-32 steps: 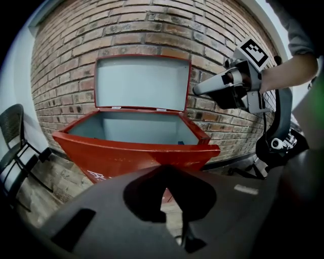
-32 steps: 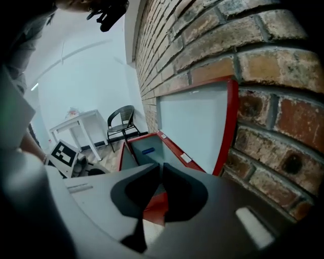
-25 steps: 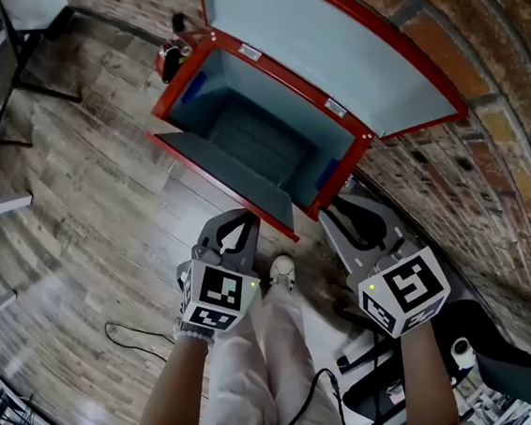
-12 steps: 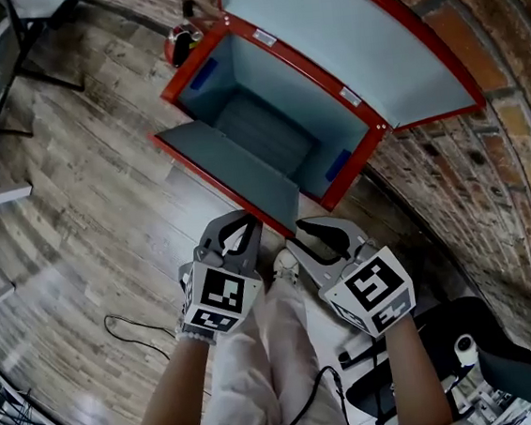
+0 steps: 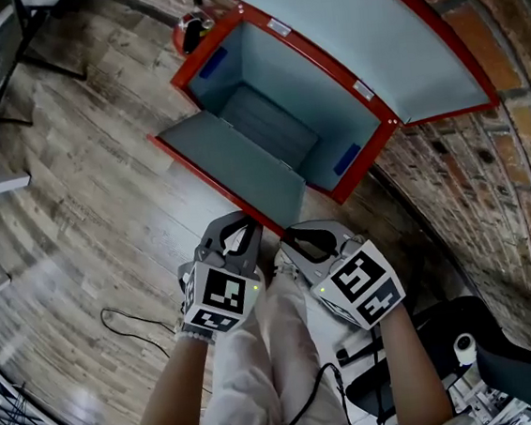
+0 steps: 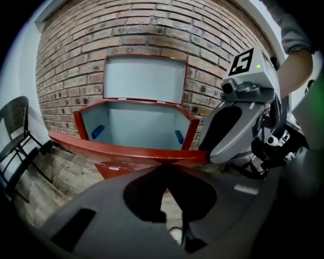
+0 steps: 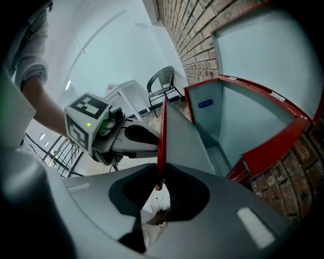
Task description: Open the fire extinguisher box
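Here, a person in pale trousers [image 5: 263, 367] stands on a wooden floor [image 5: 76, 208], a gripper in each hand. The left gripper [image 5: 240, 224] has its jaws together, tips at the red rim of the folded-down front flap [image 5: 233, 168]; contact cannot be made out. Just beside it to the right, the right gripper [image 5: 292, 237] is closing its jaws on the flap's near corner, the red rim between them. Beyond, the fire extinguisher box [image 5: 330, 106] stands open, its lid [image 5: 360, 36] raised against the brick wall [image 5: 512, 134].
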The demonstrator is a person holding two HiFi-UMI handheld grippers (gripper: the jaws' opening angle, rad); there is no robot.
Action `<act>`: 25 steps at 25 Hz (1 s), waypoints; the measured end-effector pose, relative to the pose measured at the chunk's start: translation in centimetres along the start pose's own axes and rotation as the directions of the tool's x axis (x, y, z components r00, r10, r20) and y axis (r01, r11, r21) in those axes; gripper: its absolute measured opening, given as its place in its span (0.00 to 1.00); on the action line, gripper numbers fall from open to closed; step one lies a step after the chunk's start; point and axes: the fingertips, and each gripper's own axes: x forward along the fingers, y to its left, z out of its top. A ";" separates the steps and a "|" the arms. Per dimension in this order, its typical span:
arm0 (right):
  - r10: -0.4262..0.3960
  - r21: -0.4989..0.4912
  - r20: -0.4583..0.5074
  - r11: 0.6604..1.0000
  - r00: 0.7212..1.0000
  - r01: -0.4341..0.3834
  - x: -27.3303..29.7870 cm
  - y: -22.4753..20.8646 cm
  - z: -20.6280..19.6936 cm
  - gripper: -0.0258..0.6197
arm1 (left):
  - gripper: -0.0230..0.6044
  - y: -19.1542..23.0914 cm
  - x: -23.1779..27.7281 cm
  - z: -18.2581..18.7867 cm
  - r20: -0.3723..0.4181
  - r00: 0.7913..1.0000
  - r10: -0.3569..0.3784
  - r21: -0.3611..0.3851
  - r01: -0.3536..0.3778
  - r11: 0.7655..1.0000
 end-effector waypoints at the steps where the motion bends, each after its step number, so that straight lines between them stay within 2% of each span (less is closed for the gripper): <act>1: 0.004 0.000 -0.003 1.000 1.000 -0.004 0.2 0.1 -0.1 0.14 | 0.04 0.0 -0.1 -0.2 -0.001 1.000 -0.002 -0.001 0.002 1.000; 8: 0.055 0.026 -0.020 0.998 0.998 -0.055 1.2 1.1 -0.9 0.14 | 0.04 0.2 -1.7 -1.3 -0.001 1.000 -0.007 -0.024 0.007 1.000; 18: 0.108 0.039 -0.069 0.994 0.992 -0.106 4.4 3.3 -3.3 0.13 | 0.04 1.2 -5.1 -2.6 -0.008 0.999 0.037 -0.040 -0.037 0.999; 25: 0.129 0.093 -0.128 0.989 0.983 -0.118 8.2 4.7 -6.4 0.11 | 0.04 2.6 -5.9 -2.5 0.013 0.997 0.078 -0.033 -0.077 0.996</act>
